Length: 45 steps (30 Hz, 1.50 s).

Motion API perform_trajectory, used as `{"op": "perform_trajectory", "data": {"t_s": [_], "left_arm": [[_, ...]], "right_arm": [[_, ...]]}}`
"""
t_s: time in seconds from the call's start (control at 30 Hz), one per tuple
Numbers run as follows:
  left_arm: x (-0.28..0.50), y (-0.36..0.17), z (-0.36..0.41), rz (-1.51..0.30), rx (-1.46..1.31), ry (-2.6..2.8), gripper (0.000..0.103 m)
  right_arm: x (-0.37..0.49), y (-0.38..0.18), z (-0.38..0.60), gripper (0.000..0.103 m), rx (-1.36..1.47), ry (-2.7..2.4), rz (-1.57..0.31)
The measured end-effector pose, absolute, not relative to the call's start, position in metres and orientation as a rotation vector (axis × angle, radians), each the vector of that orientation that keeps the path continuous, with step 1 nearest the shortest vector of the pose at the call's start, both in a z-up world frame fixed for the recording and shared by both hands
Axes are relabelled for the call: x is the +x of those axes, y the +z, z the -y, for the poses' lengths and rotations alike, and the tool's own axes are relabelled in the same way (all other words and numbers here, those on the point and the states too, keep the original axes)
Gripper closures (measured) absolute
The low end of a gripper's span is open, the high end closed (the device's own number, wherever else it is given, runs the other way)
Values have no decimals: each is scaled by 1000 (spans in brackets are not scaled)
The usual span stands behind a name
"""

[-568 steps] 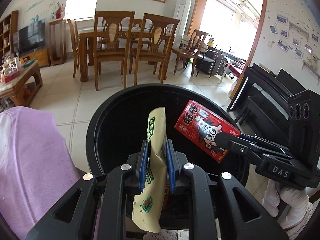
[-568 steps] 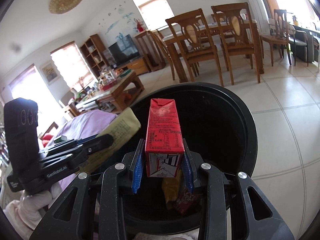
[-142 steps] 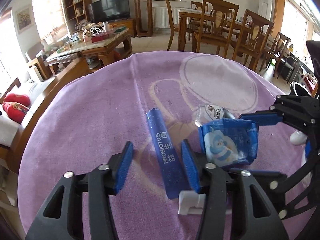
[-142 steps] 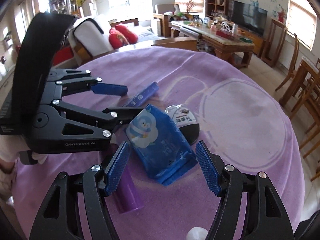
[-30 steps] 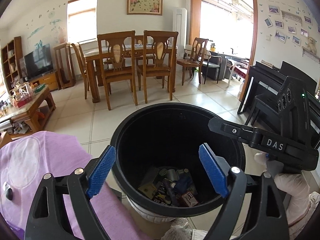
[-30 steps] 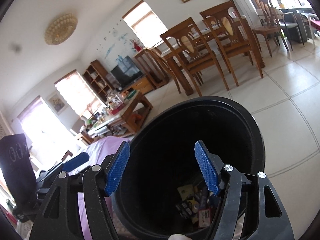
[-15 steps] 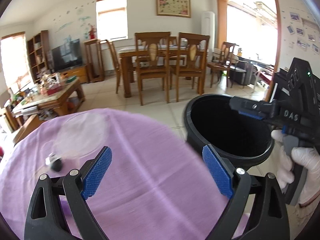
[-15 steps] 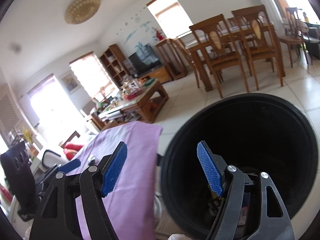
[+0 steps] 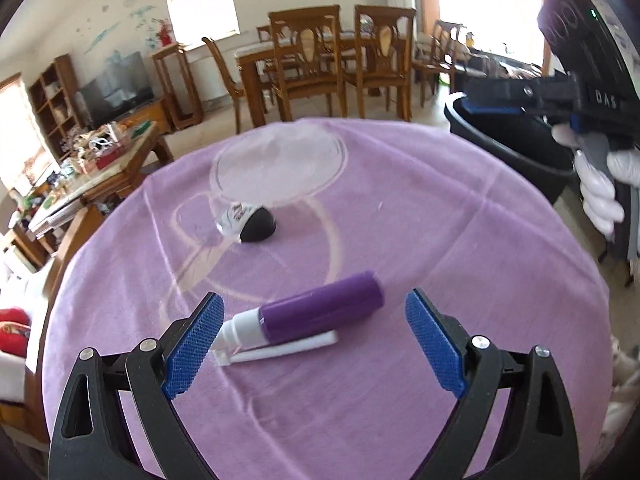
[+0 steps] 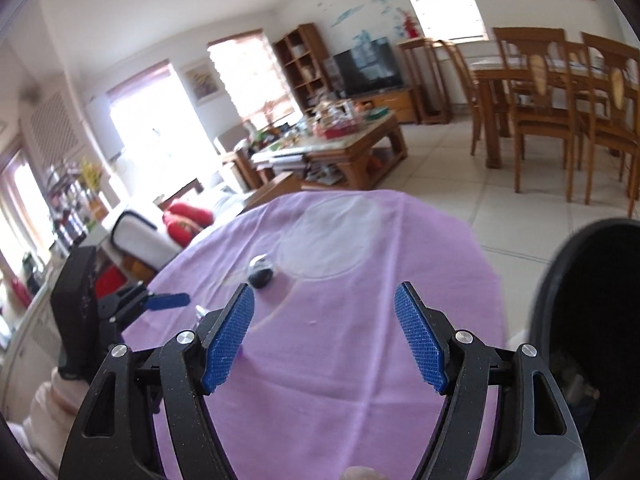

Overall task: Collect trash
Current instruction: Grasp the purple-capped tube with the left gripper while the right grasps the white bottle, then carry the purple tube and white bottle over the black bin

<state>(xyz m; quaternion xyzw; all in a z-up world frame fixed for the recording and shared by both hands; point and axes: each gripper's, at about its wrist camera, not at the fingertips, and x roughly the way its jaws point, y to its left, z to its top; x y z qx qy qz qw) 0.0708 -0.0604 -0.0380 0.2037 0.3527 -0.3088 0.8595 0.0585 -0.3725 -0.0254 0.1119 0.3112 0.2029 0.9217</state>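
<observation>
On purple cloth (image 9: 400, 208) two bits of trash remain — tube (image 9: 320, 314) between spread, empty left gripper (image 9: 314, 344) pads, dark cup (image 9: 250, 222) at 11 o'clock beyond. Right gripper (image 10: 324, 340) spread, empty. Bin (image 9: 516, 152) at 2 o'clock — contents barely visible.

"DAS" on right gripper (image 9: 496, 109).
</observation>
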Motion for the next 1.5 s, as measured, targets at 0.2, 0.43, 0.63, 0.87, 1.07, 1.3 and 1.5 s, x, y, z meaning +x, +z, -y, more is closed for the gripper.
{"op": "perform_trajectory", "data": {"t_s": [0.2,0.43,0.63,0.87,1.07,1.3,1.5], "left_arm": [[88,-54,56,-767,487,-736,24],[96,-56,56,-815,444,-825,46],[87,-57,50,-825,409,-786,58],[88,-53,25,-860,265,-719,71],[87,-50,17,-855,237,-647,71],[93,-37,10,-812,154,-603,71],[87,-6,31,-715,105,-574,71]], "right_arm": [[100,-32,305,31,86,485,-730],[153,-50,247,31,-41,509,-829],[191,-70,218,31,-97,512,-882],[213,-83,192,43,-159,533,-906],[212,-84,185,63,-205,507,-890],[197,-69,215,63,-80,506,-851],[156,-32,273,63,83,476,-716]]}}
